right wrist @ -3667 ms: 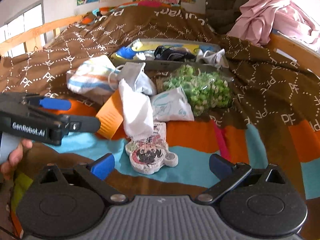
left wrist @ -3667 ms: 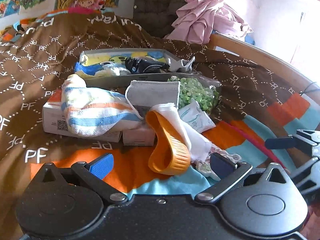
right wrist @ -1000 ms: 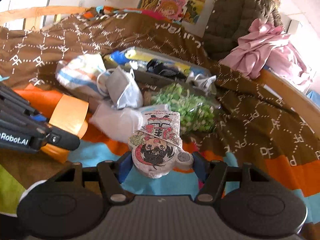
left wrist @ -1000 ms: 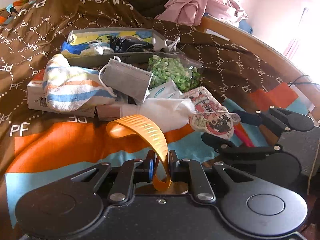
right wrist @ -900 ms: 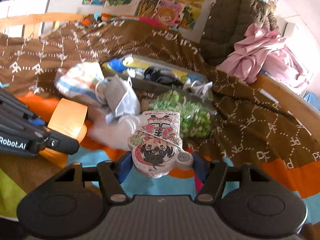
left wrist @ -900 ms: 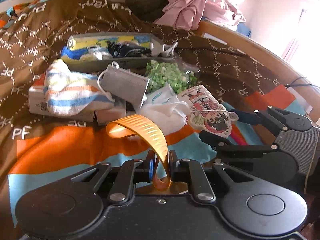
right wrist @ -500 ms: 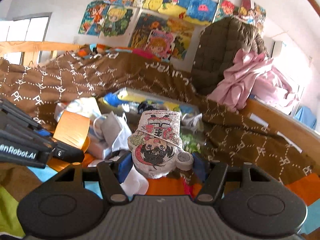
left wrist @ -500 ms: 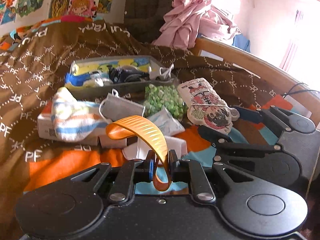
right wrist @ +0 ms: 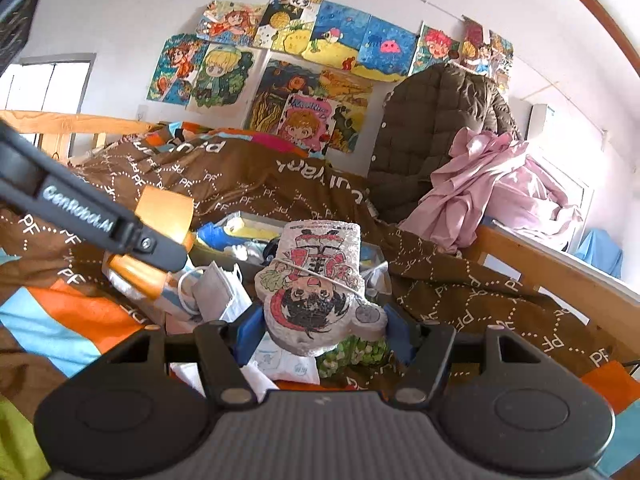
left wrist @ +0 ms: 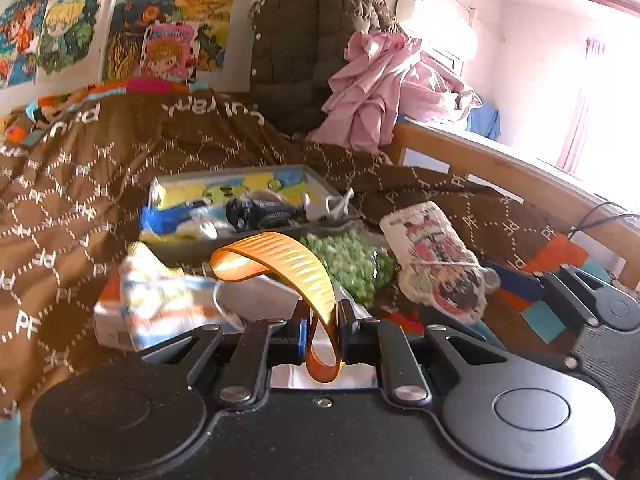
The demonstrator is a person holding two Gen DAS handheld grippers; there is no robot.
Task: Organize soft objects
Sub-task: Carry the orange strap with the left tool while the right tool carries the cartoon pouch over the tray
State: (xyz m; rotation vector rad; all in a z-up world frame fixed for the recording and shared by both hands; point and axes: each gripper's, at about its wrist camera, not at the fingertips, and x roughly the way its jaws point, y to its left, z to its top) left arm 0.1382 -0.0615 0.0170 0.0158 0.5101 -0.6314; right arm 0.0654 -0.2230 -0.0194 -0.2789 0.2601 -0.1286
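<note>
My left gripper (left wrist: 320, 332) is shut on an orange ribbed band (left wrist: 288, 260) that loops up and back toward the bed. My right gripper (right wrist: 320, 332) is shut on a flat cartoon-figure plush (right wrist: 316, 280), held upright above the pile; the same plush (left wrist: 436, 264) shows at the right of the left wrist view. Behind both lies a grey fabric tray (left wrist: 192, 252) holding yellow and blue cloths and a dark item. In the right wrist view the left gripper's arm (right wrist: 80, 216) crosses from the left with the orange band (right wrist: 164, 216).
On the brown patterned blanket (left wrist: 80, 184) lie a striped cloth (left wrist: 160, 300) on a white box, a grey face mask (right wrist: 216, 292) and a bag of green pieces (left wrist: 348, 260). A wooden bed rail (left wrist: 500, 168) runs along the right. Pink clothes (left wrist: 392, 88) and a dark jacket are heaped behind.
Both grippers have risen and tilted upward with their loads; more wall and posters show now, and the pile on the blanket sits lower in both views.
</note>
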